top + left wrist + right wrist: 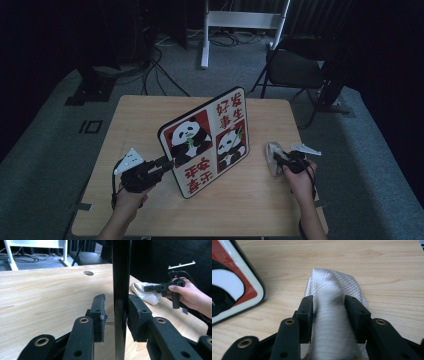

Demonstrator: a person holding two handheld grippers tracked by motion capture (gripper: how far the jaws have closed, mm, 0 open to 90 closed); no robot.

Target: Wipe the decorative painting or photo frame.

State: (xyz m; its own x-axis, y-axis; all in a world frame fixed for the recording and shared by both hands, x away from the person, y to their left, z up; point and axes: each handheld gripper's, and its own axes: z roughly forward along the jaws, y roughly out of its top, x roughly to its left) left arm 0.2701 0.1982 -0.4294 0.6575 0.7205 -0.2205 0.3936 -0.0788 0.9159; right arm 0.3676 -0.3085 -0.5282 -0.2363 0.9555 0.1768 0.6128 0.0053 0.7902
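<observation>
Your left hand-held gripper (115, 315) has the panda board (207, 140) standing on its edge between its jaws, which sit a little loose. Your right hand-held gripper (329, 317) sits loosely around the white cloth (334, 290), lying on the counter (150, 115) right of the board.

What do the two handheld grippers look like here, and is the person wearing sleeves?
Both the left gripper and the right gripper are black, with linked arms joined by brass-ringed pivots and blocky padded jaws. Each carries a grey three-cornered plate on top and trails a black cable. The forearms are bare, with no sleeves in view.
</observation>
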